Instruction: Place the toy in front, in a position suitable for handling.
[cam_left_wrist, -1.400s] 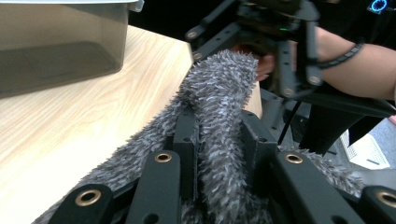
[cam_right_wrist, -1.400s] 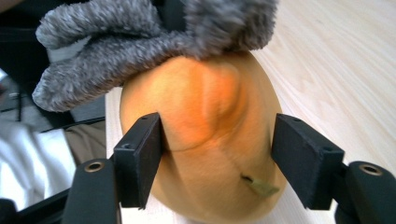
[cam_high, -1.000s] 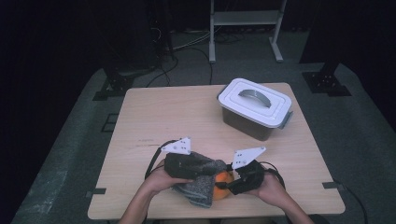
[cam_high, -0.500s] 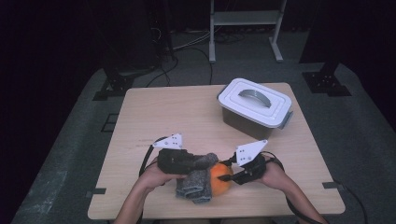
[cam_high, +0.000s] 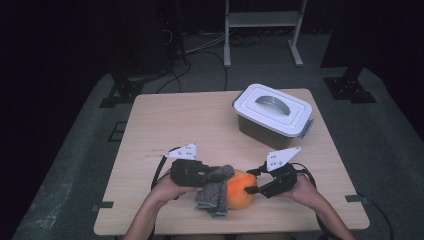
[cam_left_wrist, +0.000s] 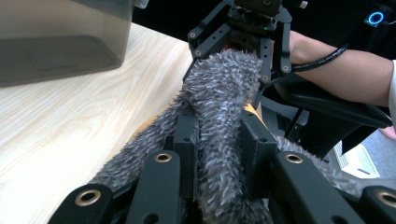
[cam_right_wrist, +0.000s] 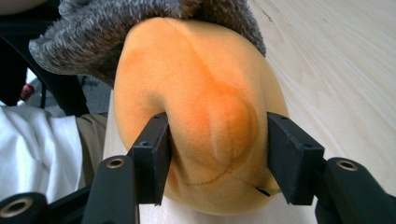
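An orange plush ball (cam_high: 241, 191) lies near the table's front edge, half wrapped in a grey fuzzy cloth (cam_high: 212, 196). My left gripper (cam_high: 220, 175) is shut on a fold of the cloth (cam_left_wrist: 219, 84), which runs up between its jaws (cam_left_wrist: 219, 140). My right gripper (cam_high: 252, 189) comes in from the right and faces it (cam_left_wrist: 243, 42). Its jaws (cam_right_wrist: 217, 140) have just been opening and still hold the ball (cam_right_wrist: 205, 93) between them. The left pad dents the plush and the right pad touches its side. The cloth (cam_right_wrist: 116, 28) drapes over the ball's far end.
A grey box with a white lid and handle (cam_high: 272, 112) stands at the table's back right, also close by as the box (cam_left_wrist: 56, 37) in the left gripper view. The wooden table (cam_high: 175, 120) has bare room at the left and middle. A metal stand (cam_high: 262, 20) stands behind the table.
The right hand has shifted a little to the right and the hands have spread apart. More of the orange ball shows outside the grey cloth. The left gripper keeps its grip.
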